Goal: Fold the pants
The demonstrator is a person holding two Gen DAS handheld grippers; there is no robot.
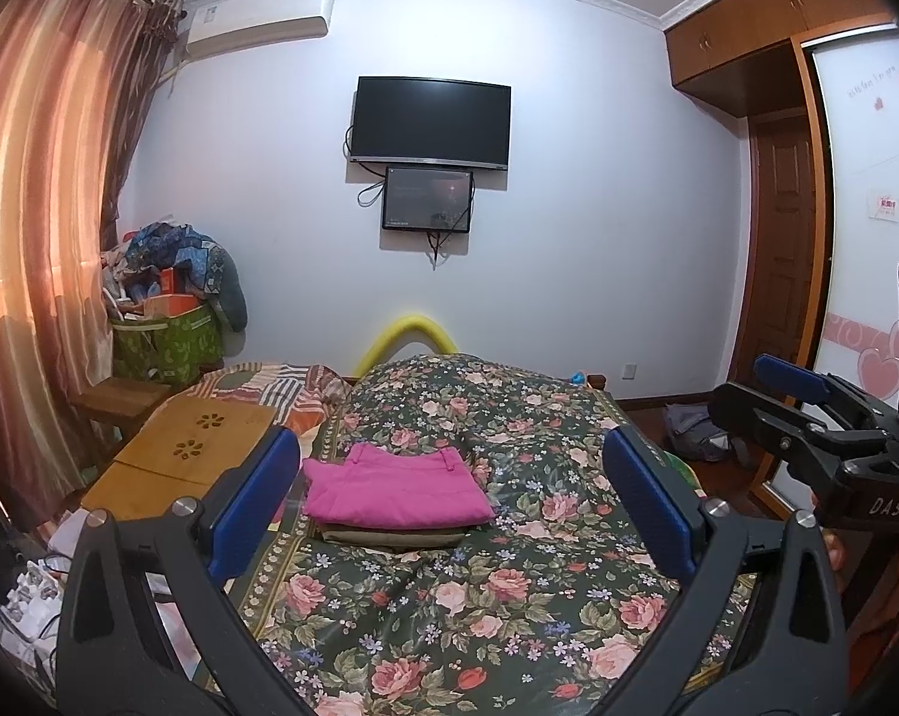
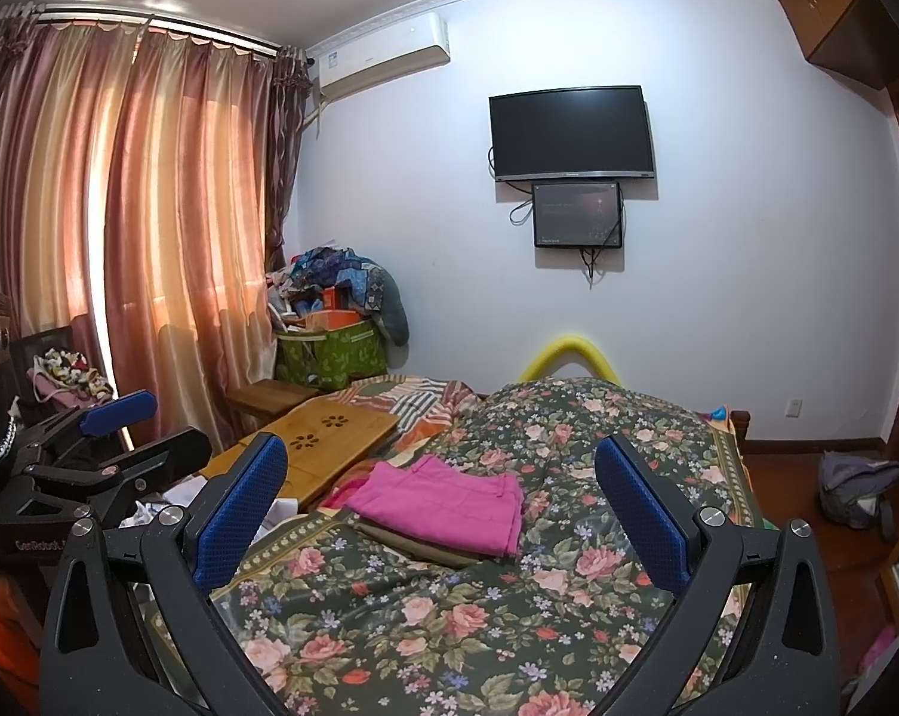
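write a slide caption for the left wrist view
Open left gripper above folded pink pants stacked on the floral bedspread.

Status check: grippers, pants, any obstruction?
Left gripper open, empty. Right gripper open, empty. Pink pants folded, stacked on olive garment. Nothing in the way.

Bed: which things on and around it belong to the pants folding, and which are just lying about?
Job:
- pink pants, folded, on the bed
- olive garment under them
- left gripper, open
- right gripper, open

Lying about:
- wooden tray
- striped cloth
- green bag of clutter
- backpack on the floor
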